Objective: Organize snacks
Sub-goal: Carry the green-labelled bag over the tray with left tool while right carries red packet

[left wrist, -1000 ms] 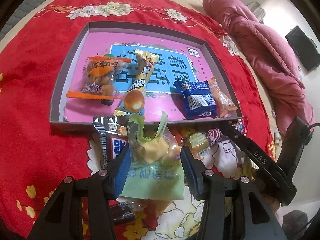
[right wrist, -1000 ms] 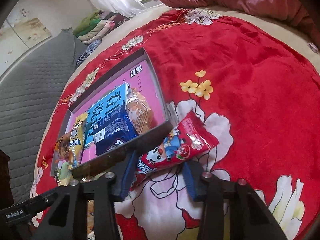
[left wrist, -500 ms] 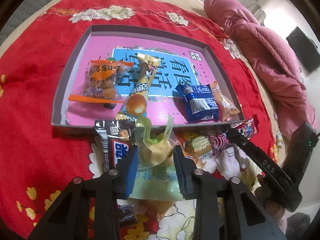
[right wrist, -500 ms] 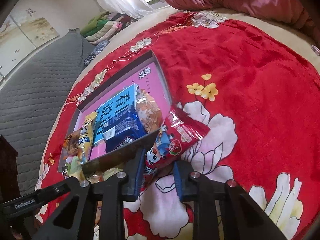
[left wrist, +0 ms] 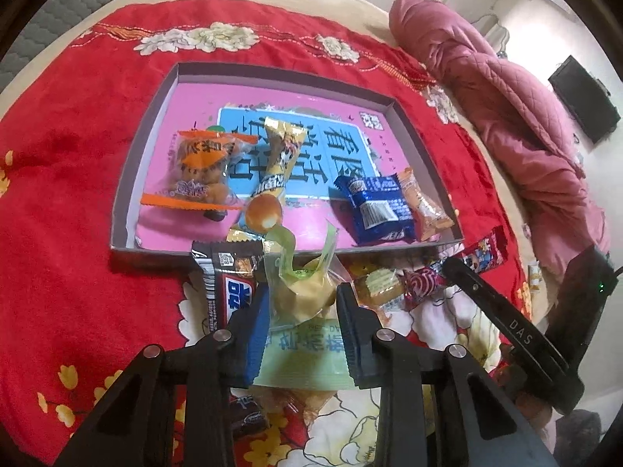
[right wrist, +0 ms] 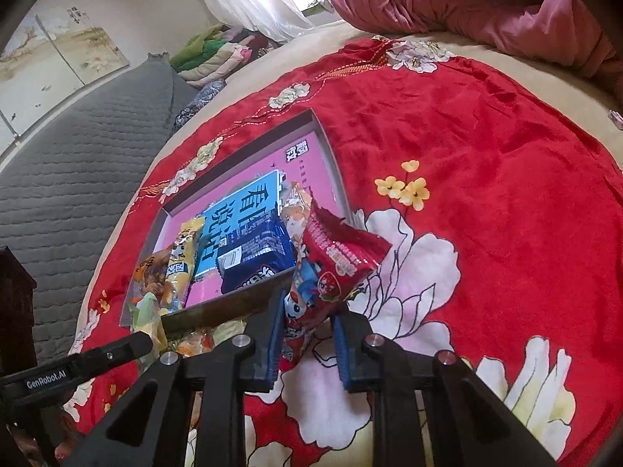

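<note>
Both claws have just closed — left claw (left wrist: 301, 303) pinching the green packet (left wrist: 301, 292), right claw (right wrist: 307, 334) apparently lifting the red packet (right wrist: 335, 268) — box (left wrist: 155, 116) next.

"DAS" on right tongs' arm (left wrist: 520, 331) | "GenRobot.AI" on left tongs' arm (right wrist: 50, 374) | "看图" on box liner (left wrist: 342, 148)

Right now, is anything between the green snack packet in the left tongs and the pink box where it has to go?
Only the box's near wall stands between the green packet and the pink floor. The left tongs must lift it over.
</note>
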`<control>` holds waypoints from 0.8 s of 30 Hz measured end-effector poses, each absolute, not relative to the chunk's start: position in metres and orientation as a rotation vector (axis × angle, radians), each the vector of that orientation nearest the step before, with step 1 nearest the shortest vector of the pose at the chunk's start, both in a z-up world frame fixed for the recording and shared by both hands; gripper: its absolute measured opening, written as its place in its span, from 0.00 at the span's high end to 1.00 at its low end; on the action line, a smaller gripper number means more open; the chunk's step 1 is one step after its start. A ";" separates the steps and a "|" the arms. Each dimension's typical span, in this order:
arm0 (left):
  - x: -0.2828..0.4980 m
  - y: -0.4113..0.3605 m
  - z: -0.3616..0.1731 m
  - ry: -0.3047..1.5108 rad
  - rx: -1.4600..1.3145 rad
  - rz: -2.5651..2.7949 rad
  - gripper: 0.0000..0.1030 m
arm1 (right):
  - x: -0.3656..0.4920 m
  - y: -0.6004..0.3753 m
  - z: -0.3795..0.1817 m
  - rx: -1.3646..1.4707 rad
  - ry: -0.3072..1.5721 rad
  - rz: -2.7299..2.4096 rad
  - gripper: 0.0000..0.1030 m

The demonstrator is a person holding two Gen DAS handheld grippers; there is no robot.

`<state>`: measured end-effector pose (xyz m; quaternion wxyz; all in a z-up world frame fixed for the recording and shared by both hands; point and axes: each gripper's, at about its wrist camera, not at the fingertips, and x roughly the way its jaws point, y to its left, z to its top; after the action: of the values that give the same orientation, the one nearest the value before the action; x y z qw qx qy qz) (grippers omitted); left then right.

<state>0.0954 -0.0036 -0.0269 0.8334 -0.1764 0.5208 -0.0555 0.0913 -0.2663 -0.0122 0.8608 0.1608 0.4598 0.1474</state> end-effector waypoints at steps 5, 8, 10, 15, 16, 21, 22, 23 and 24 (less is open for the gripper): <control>0.093 0.000 -0.017 1.081 -0.379 -0.119 0.67 | 0.088 -0.270 -0.005 0.363 0.932 0.329 0.78; 0.093 0.002 -0.011 1.064 -0.382 -0.118 0.67 | 0.087 -0.269 0.001 0.365 0.901 0.355 0.78; 0.093 0.005 -0.007 1.052 -0.384 -0.113 0.67 | 0.086 -0.266 0.005 0.363 0.884 0.373 0.78; 0.093 0.012 0.000 1.032 -0.391 -0.106 0.67 | 0.086 -0.258 0.016 0.351 0.834 0.416 0.78; 0.094 0.013 0.001 1.028 -0.392 -0.102 0.67 | 0.087 -0.256 0.017 0.349 0.827 0.423 0.78; 0.098 0.024 0.006 1.009 -0.404 -0.092 0.67 | 0.090 -0.246 0.021 0.314 0.807 0.437 0.78; 0.099 0.026 0.007 1.006 -0.406 -0.090 0.67 | 0.090 -0.245 0.021 0.305 0.805 0.437 0.78; 0.100 0.028 0.007 1.003 -0.406 -0.084 0.67 | 0.090 -0.243 0.022 0.289 0.803 0.437 0.78; 0.100 0.030 0.008 1.000 -0.407 -0.080 0.67 | 0.090 -0.242 0.022 0.281 0.801 0.439 0.78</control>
<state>0.1001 0.0298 0.0077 0.8571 -0.1935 0.4759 -0.0379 0.0899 -0.2420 0.0221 0.8879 0.1354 0.3856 0.2110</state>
